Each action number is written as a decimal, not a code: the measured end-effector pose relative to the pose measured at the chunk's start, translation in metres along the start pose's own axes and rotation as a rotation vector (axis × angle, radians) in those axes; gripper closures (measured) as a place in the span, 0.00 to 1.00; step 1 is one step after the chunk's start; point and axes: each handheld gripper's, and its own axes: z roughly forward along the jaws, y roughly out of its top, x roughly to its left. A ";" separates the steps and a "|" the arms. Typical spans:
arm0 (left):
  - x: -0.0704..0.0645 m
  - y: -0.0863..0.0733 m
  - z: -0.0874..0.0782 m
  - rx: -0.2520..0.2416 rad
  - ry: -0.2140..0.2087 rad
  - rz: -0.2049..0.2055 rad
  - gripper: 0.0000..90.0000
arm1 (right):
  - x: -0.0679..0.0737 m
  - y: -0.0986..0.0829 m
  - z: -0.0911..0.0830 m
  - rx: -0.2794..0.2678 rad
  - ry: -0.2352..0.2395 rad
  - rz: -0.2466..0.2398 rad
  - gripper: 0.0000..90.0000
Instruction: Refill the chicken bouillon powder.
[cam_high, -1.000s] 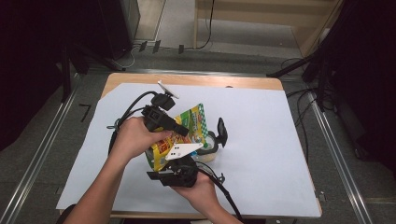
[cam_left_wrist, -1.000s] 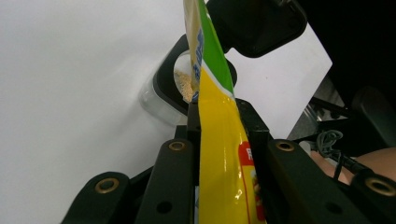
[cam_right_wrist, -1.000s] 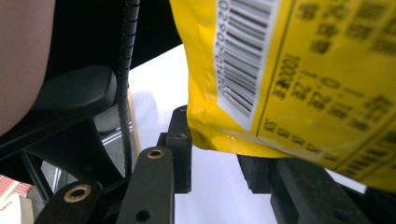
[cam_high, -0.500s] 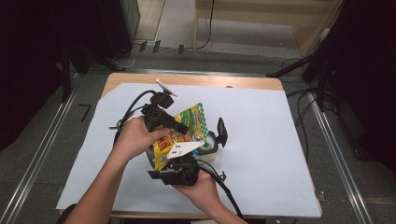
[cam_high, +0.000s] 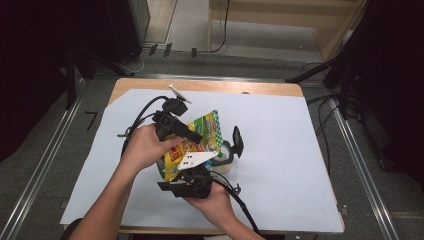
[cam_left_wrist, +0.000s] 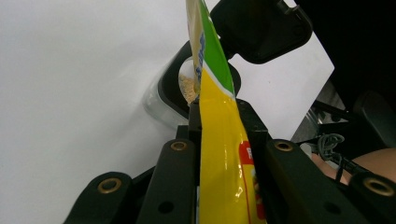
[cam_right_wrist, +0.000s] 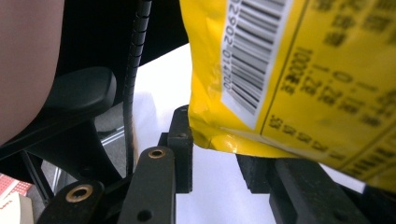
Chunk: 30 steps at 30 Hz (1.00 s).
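Observation:
A yellow and green snack pouch (cam_high: 210, 127) (cam_left_wrist: 219, 154) (cam_right_wrist: 289, 70) is held tilted above a small clear container (cam_high: 226, 154) (cam_left_wrist: 173, 93). The container's black hinged lid (cam_high: 237, 140) (cam_left_wrist: 261, 28) stands flipped up. Pale crumbs lie inside the container. My left gripper (cam_high: 196, 137) (cam_left_wrist: 217, 105) is shut on the pouch's edge, with the pouch's green top pointing down at the container's mouth. My right gripper (cam_high: 200, 167) (cam_right_wrist: 217, 144) sits just below the pouch, jaws apart; the barcode corner hangs over the gap and white paper shows between the fingers.
White paper (cam_high: 280, 150) covers a wooden table (cam_high: 200, 86). Black cables (cam_high: 145, 107) loop behind the left hand. Both forearms come in from the bottom edge. Dark equipment and metal floor rails surround the table.

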 end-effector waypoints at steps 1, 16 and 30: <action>-0.001 0.000 0.000 -0.002 0.002 0.004 0.89 | 0.000 0.000 0.000 -0.001 -0.001 0.001 0.79; 0.001 -0.003 -0.004 -0.026 0.017 -0.010 0.88 | 0.000 0.003 0.003 0.005 0.004 -0.005 0.79; 0.004 -0.008 -0.013 -0.058 0.030 -0.021 0.88 | 0.002 0.008 0.006 0.012 0.017 -0.025 0.79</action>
